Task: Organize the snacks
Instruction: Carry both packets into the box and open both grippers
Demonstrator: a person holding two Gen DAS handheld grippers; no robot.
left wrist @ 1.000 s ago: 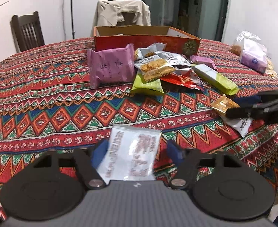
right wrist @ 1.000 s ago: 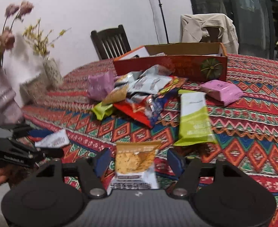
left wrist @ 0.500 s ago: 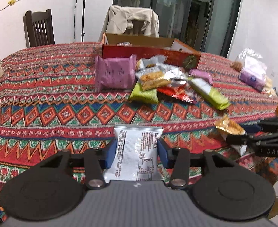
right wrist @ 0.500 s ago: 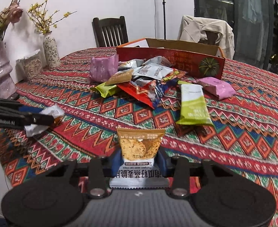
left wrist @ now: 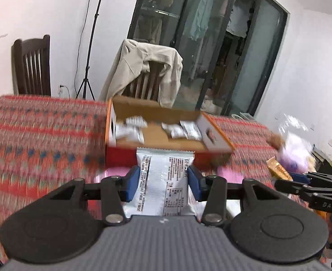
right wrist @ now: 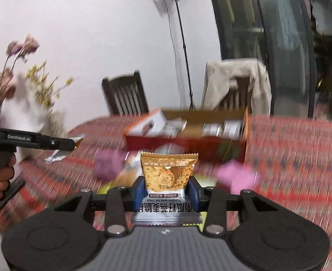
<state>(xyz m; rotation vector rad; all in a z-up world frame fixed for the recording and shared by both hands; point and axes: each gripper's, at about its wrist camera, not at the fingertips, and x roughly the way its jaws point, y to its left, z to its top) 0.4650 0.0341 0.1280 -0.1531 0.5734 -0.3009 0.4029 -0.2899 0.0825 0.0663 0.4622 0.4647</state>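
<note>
Two packets lifting before open box (left wrist: 166, 135): left gripper (left wrist: 163, 184) clenching silver packet (left wrist: 163, 180), right gripper (right wrist: 166, 192) clenching gold packet (right wrist: 168, 171), long axes pointing boxward. Patterned tablecloth (left wrist: 41, 124) blurring; chairs behind box.

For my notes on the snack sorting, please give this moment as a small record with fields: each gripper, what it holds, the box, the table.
left gripper: shut on silver-white foil snack packet
right gripper: shut on golden-brown cracker packet
box: open red cardboard box, several silver packets inside
table: round, red patterned cloth; blurred pink packets lie in front of the box
</note>
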